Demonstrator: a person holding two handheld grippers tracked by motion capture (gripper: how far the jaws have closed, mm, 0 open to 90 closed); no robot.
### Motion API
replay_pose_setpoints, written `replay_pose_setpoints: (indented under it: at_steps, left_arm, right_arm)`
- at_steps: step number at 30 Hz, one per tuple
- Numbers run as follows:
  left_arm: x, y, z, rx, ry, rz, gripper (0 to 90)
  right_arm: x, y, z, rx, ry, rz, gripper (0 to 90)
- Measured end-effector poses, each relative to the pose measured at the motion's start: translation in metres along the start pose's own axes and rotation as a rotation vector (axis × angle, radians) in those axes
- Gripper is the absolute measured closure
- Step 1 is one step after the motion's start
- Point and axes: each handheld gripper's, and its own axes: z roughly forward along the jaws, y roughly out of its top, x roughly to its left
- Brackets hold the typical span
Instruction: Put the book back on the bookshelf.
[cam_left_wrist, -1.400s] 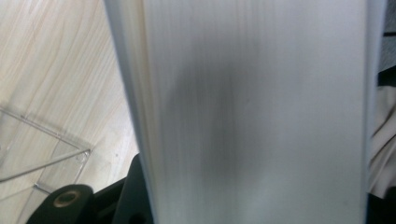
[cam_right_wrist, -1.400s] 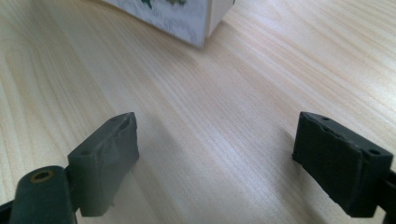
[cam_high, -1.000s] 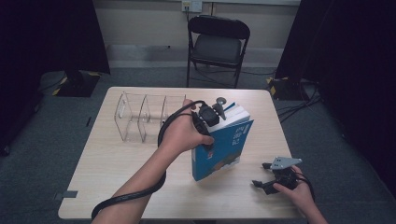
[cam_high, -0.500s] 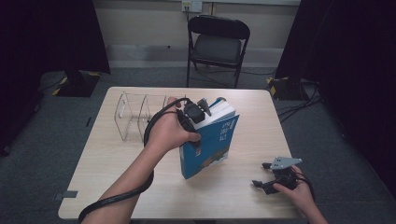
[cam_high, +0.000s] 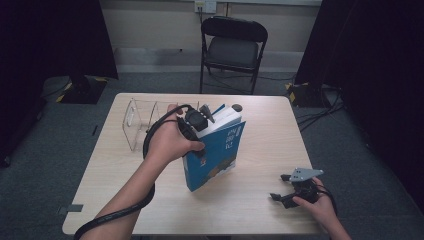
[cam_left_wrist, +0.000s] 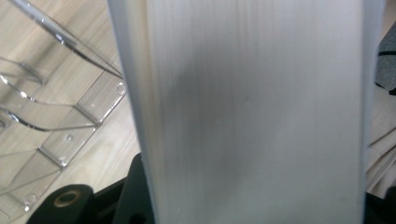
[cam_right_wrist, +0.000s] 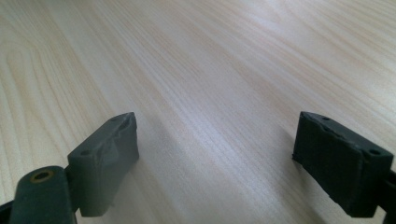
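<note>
Worktop (cam_high: 260, 200), light wood, rectangular, folding chair (cam_high: 232, 47) behind its far edge. Blue book (cam_high: 216, 152) near the middle of the worktop, tilted, its lower corner down on or just above the wood (cannot tell which), its top leaning toward the far side, white page block facing up and left. Clear acrylic rack (cam_high: 142, 122) with dividers just left of the book, at the far-left part of the worktop; in the left gripper view its clear dividers lie left of the page block. Left gripper (cam_high: 196, 125) at the book's upper edge, fingers clenched on the book, page block right up against the camera in the left gripper view. Left hand (cam_high: 167, 142) wraps the gripper, cable looping back along the forearm. Right gripper (cam_high: 286, 195) well apart from the book, low at the near-right corner of the worktop, fingers (cam_right_wrist: 105, 156) spread wide with bare wood between them, grasping nothing.
</note>
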Motion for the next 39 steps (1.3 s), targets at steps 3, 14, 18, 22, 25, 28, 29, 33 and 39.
replay_pose_setpoints:
  at_steps: [3,14,18,22,25,28,29,33,39]
  left_arm:
    - [0.003,-0.005,-0.001,-0.011,-0.002,-0.014,61.8]
    - [0.012,-0.019,-0.007,-0.003,0.018,-0.033,61.9]
    - [0.016,-0.025,-0.008,-0.002,0.016,-0.049,61.8]
    - [0.018,-0.030,-0.011,-0.003,0.020,-0.062,61.8]
    - [0.021,-0.034,-0.013,-0.004,0.028,-0.069,61.8]
    - [0.023,-0.037,-0.016,0.001,0.031,-0.074,61.9]
    - [0.023,-0.038,-0.016,-0.002,0.039,-0.080,61.8]
    - [0.025,-0.042,-0.018,0.010,0.032,-0.082,61.8]
    - [0.028,-0.048,-0.021,-0.010,0.034,-0.110,61.8]
  right_arm:
    - [0.000,0.000,0.000,0.000,-0.001,0.001,13.0]
    - [0.000,0.000,0.000,0.000,0.000,0.000,13.0]
    - [0.000,0.000,0.000,-0.002,-0.002,0.000,13.0]
    - [0.000,0.000,0.000,-0.002,-0.002,0.001,13.0]
    - [0.000,0.000,0.000,-0.002,-0.002,0.000,13.0]
    - [0.000,0.000,0.000,-0.002,-0.002,0.000,13.0]
    - [0.000,0.000,0.000,-0.002,-0.002,0.000,13.0]
    - [0.000,0.000,0.000,-0.001,0.001,-0.003,13.0]
    - [0.000,0.000,0.000,-0.002,0.000,-0.001,13.0]
